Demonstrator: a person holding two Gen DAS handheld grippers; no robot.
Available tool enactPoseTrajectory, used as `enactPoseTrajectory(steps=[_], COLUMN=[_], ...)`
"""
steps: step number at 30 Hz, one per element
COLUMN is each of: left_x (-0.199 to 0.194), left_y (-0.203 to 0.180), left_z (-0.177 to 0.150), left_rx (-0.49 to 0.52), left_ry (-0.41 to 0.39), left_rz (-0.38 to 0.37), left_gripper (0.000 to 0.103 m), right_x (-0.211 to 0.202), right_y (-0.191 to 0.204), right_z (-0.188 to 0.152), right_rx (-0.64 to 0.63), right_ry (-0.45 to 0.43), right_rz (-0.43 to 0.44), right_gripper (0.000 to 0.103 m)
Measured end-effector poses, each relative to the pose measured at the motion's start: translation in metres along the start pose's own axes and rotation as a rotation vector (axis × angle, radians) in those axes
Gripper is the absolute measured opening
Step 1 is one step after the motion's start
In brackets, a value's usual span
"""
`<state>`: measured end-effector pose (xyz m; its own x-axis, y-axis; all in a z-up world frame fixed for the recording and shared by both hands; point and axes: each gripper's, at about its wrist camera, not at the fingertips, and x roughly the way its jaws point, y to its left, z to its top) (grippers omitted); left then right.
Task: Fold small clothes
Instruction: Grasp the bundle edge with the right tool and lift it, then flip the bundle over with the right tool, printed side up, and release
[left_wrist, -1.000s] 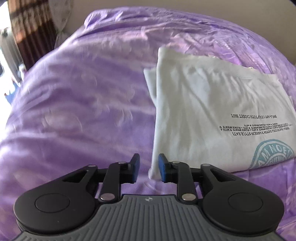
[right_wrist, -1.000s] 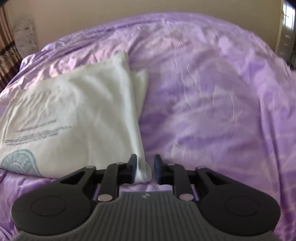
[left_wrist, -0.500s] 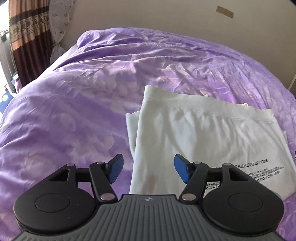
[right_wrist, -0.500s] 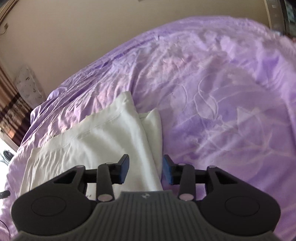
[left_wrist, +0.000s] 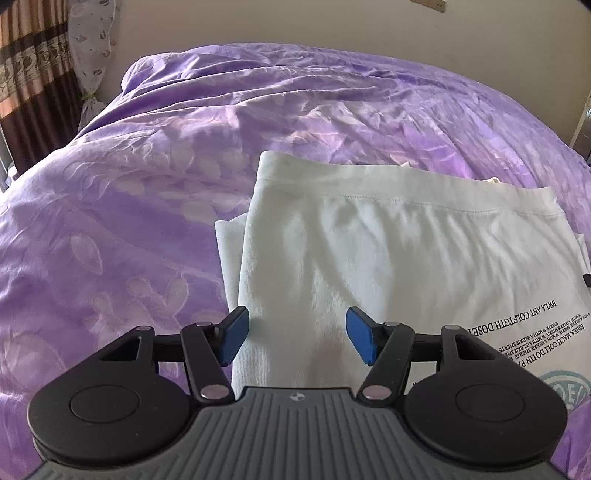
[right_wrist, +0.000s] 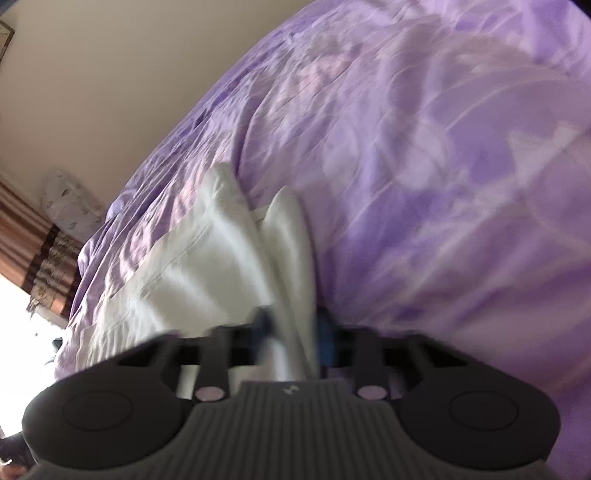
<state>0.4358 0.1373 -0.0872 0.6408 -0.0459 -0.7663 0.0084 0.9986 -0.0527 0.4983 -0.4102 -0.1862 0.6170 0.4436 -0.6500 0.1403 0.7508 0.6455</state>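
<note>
Your left gripper (left_wrist: 297, 339): blue pads (left_wrist: 232, 339) spread wide, nothing between them, hovering over near left edge of white shirt (left_wrist: 388, 266). Your right gripper (right_wrist: 295, 334): view blurred, pads narrowly apart with shirt's right edge (right_wrist: 288, 258) between them; firm pinch or not, cannot tell. Shirt lies folded on purple bedspread (left_wrist: 129, 221), printed text toward near right. Beyond: beige wall (left_wrist: 295, 22), striped curtain (left_wrist: 33, 74) far left.
</note>
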Motion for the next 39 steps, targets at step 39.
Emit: enactPoseTrajectory(steps=[39], left_x=[-0.081], left_y=[0.134], left_z=[-0.025], left_rx=[-0.126], left_ry=[0.023], left_rz=[-0.118], left_gripper=[0.062], right_x=[0.138], right_y=[0.391], right_z=[-0.149], right_rx=[-0.226], right_ry=[0.212], right_rz=[0.156], right_gripper=[0.003])
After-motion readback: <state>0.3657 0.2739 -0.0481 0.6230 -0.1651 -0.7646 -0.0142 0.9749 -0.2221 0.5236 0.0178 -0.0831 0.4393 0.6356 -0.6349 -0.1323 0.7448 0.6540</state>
